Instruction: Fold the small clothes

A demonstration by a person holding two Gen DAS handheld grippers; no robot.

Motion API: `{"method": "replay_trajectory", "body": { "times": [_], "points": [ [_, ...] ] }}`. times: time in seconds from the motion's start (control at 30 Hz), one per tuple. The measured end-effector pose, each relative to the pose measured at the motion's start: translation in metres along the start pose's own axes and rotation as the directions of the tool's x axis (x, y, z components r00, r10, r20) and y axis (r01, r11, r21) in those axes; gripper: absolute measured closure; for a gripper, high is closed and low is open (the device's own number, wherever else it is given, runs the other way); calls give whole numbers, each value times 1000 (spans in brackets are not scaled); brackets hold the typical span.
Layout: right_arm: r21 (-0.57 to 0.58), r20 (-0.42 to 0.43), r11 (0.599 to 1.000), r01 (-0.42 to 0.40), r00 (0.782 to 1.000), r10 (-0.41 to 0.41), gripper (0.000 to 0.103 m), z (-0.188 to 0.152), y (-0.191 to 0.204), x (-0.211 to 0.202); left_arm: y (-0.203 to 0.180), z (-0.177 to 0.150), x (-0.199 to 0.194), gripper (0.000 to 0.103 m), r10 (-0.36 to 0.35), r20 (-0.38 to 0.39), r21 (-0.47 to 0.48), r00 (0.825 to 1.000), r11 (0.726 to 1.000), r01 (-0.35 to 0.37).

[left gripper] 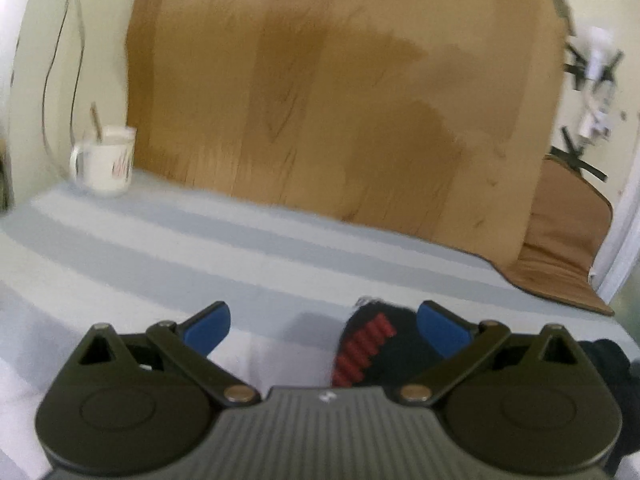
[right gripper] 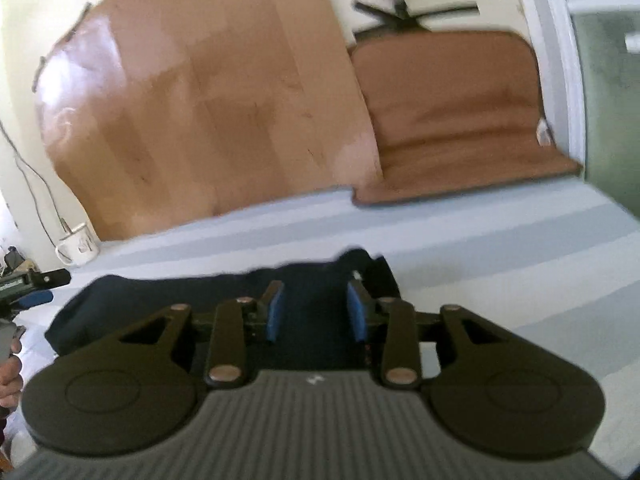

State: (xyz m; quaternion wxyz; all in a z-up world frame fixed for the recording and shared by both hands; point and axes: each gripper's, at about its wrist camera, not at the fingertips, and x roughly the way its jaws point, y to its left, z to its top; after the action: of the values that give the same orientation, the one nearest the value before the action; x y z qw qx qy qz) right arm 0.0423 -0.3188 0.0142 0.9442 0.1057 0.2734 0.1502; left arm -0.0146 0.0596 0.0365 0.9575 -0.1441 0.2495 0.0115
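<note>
A pale blue-and-white striped cloth [left gripper: 200,240] covers the surface. Behind it a wood-grain panel [left gripper: 340,100] leans against the cream wall [left gripper: 104,40] (glossy with glare), a brown padded mat [right gripper: 452,120] beside it.

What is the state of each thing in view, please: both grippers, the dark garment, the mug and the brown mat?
Left gripper: open wide, holding nothing.
Right gripper: partly open above the garment, pads not pressing on it.
Dark garment: lying flat on the striped sheet, red print showing at one end.
White mug: upright, a stick standing in it.
Brown mat: bent, part lying on the sheet, part leaning against the wall.
</note>
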Motion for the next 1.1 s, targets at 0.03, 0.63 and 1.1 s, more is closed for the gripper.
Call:
{"method": "replay_trajectory", "body": {
  "times": [0.03, 0.63, 1.1],
  "points": [
    [9, -35, 1000, -16, 999, 16, 68, -2, -1, 7, 2, -1, 5, 0, -4, -29, -27, 1000, 1000, 4],
    [-28, 108, 1000, 3, 994, 0, 61, 11, -12, 1, -4, -3, 2, 0, 42, -101, -31, 994, 998, -46],
    [-114, -120, 978, -175, 980, 161, 101, -17, 46, 50, -74, -32, 24, 0, 4, -96, 283, 995, 959, 23]
  ]
}}
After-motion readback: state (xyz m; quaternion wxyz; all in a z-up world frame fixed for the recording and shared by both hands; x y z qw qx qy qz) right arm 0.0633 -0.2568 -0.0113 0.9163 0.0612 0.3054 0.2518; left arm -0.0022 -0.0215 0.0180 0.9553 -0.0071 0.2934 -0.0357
